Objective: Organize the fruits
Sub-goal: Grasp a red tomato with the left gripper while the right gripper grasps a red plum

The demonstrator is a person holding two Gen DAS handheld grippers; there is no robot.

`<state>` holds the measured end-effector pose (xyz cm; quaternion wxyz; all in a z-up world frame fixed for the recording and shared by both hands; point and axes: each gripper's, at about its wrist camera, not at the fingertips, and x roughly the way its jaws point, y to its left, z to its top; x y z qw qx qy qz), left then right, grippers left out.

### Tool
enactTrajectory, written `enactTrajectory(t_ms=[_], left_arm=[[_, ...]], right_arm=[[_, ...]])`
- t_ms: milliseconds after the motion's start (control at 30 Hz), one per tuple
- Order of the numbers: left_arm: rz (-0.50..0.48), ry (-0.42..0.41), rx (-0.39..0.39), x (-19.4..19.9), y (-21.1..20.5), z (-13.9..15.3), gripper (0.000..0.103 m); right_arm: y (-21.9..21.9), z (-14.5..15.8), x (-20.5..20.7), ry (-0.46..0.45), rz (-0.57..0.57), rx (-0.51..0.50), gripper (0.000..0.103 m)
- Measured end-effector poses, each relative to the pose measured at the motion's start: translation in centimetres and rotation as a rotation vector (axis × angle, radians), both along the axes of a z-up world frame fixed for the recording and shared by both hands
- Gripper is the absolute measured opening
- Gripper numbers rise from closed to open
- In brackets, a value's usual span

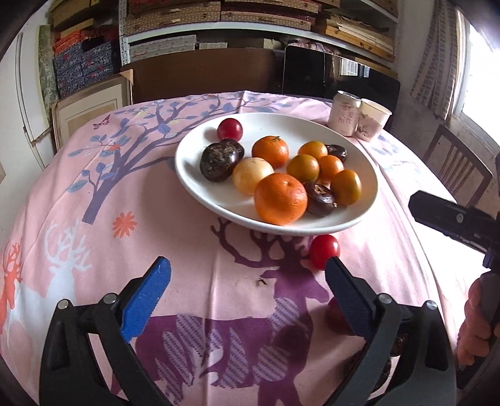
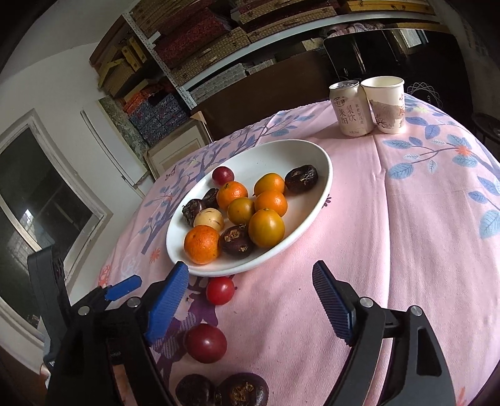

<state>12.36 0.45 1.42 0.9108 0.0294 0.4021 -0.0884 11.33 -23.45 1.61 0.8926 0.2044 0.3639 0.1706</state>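
A white plate (image 1: 218, 200) (image 2: 312, 175) holds several fruits: oranges (image 1: 280, 199) (image 2: 201, 244), dark chestnuts (image 1: 221, 160) (image 2: 236, 241), a pale fruit (image 1: 252, 175) and a red one (image 1: 230, 129). On the pink cloth in front of the plate lie a red tomato (image 1: 324, 251) (image 2: 220, 290), a darker red fruit (image 2: 205, 343) and two dark chestnuts (image 2: 241, 392). My left gripper (image 1: 247, 274) is open and empty above the cloth, left of the tomato. My right gripper (image 2: 250, 281) is open and empty, with the tomato between its fingers' line and below.
A drink can (image 1: 344, 114) (image 2: 352, 107) and a paper cup (image 1: 373, 120) (image 2: 387, 104) stand at the table's far right. A wooden chair (image 1: 453, 165) is to the right. Shelves of boxes (image 1: 218, 18) fill the back wall.
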Motion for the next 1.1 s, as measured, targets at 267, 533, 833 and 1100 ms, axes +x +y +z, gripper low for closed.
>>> enactTrajectory(t_ms=[267, 533, 833, 1100], left_arm=[[-0.037, 0.028, -0.019, 1.2, -2.4, -0.5, 0.086], [-0.118, 0.131, 0.003, 3.1, -5.6, -2.7, 0.062], [-0.135, 0.065, 0.032, 1.6, -4.5, -1.6, 0.026], [0.086, 0.058, -0.065, -0.2, 5.2, -0.6, 0.026]], right_arm=[[-1.9, -0.4, 0.4, 0.064, -0.052, 0.108, 0.085], [-1.5, 0.0, 0.2, 0.058, -0.038, 0.089, 0.085], [-0.7, 0.4, 0.0, 0.040, -0.001, 0.050, 0.085], [3.6, -0.1, -0.9, 0.051, 0.174, -0.081, 0.085]])
